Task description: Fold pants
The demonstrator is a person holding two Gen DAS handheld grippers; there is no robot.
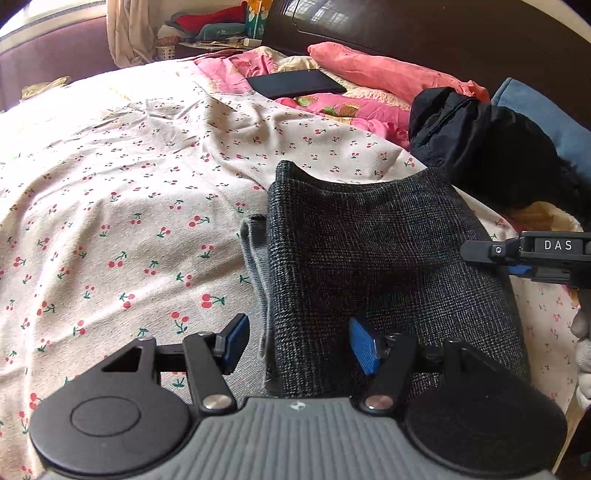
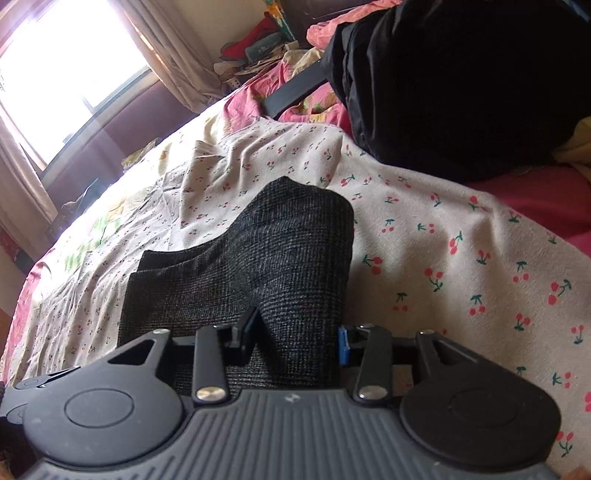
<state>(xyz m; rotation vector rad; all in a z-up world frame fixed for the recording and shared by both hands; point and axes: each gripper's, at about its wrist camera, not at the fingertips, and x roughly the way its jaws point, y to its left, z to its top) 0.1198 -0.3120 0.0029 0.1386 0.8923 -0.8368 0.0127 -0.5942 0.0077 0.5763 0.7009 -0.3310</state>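
Observation:
The dark grey checked pants (image 1: pixel 380 266) lie folded in a thick stack on the cherry-print sheet (image 1: pixel 110 206), with a lighter grey inner layer (image 1: pixel 256 258) showing at the left edge. My left gripper (image 1: pixel 299 345) is open, its fingers astride the stack's near left edge. My right gripper (image 1: pixel 480 254) reaches in from the right at the stack's right edge. In the right wrist view the right gripper (image 2: pixel 295 336) is open, with a raised fold of the pants (image 2: pixel 280 251) between its blue pads (image 2: pixel 342 343).
A black jacket (image 1: pixel 487 144) lies heaped at the back right, large in the right wrist view (image 2: pixel 461 81). Pink bedding (image 1: pixel 332 99) with a flat black case (image 1: pixel 295 83) lies behind. A dark headboard (image 1: pixel 443 33) and a cluttered shelf (image 1: pixel 214 29) stand at the back.

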